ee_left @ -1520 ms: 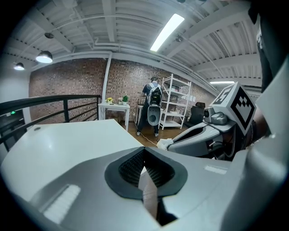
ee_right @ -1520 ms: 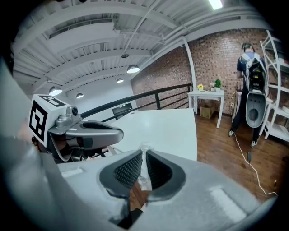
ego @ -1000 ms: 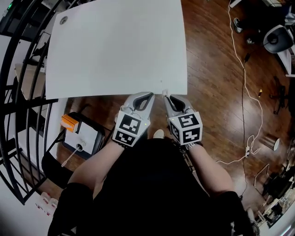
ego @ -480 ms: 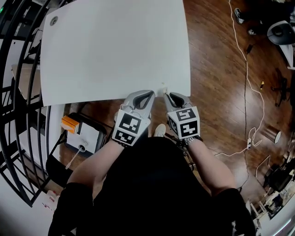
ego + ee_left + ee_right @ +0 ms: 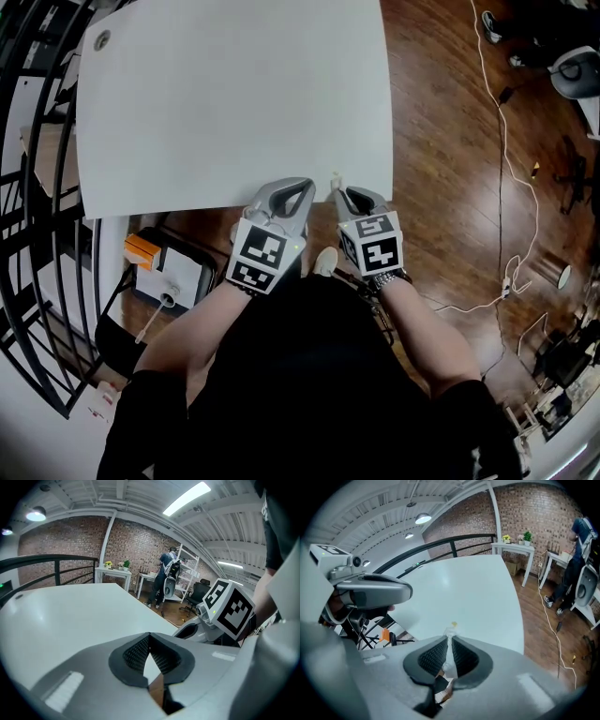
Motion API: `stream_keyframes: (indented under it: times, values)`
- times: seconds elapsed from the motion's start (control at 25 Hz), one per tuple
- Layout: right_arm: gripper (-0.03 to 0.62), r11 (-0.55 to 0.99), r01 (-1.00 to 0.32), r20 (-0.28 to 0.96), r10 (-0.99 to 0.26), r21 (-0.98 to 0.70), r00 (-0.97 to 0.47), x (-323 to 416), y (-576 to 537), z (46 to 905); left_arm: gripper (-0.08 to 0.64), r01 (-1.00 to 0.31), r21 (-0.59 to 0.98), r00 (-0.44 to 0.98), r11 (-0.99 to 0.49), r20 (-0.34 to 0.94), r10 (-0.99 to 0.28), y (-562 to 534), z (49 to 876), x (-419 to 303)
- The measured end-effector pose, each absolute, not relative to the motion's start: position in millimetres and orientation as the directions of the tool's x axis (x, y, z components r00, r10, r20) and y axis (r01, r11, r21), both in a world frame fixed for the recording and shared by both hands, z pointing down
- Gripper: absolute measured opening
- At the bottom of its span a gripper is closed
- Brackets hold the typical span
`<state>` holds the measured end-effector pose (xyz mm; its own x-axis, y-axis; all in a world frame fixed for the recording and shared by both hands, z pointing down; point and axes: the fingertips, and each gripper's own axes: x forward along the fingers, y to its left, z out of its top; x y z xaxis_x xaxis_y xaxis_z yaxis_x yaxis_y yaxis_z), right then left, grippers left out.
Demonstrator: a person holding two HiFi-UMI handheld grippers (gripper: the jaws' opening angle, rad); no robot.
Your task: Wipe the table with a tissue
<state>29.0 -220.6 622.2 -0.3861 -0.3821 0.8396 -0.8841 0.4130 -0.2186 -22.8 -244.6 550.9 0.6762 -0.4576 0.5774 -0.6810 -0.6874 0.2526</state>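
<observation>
Standing at the near edge of the white desk (image 5: 234, 94), you look steeply down on it. The desk fills the upper middle of the head view, and its surface is bare and even. Dark wooden floor (image 5: 441, 131) lies to the right of it and under it, with a thin white cable (image 5: 498, 141) running along the floor. A black railing (image 5: 33, 234) curves along the left side. Under the left part of the desk stands a white box with an orange piece (image 5: 142, 249) on it.

You hold both tools side by side, near each other, at the desk's near edge and close to its right corner. Each one carries its cube with square markers toward your body.

The left tool (image 5: 149, 638) has its jaws pressed together at the tips. Nothing stands between the pads; through the small gap below the tips only the desk and the floor are seen.

The right tool (image 5: 449, 638) is pinching the tissue (image 5: 450, 631). The tissue is a narrow white strip, squeezed upright between the two dark pads, and its crumpled end comes out a little beyond the tips, over the edge of the desk. I cannot tell if this end touches the surface.

Just beyond the tissue, a very small yellow speck (image 5: 454, 623) lies on the desk.
</observation>
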Motion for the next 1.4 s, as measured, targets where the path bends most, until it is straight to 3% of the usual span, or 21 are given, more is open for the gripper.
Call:
stream_keyframes:
  times: [1.04, 1.4]
  values:
    - [0.015, 0.429, -0.877, 0.831, -0.391, -0.216, -0.396, 17, -250, 625, 0.012, -0.709, 0.246, 0.654, -0.661, 0.579, -0.486, -259, 551, -41]
    - [0.015, 0.440, -0.873, 0.791, -0.449, -0.208, -0.415, 17, -249, 598, 0.012, -0.715, 0.225, 0.648, -0.662, 0.568, -0.507, -249, 540, -40]
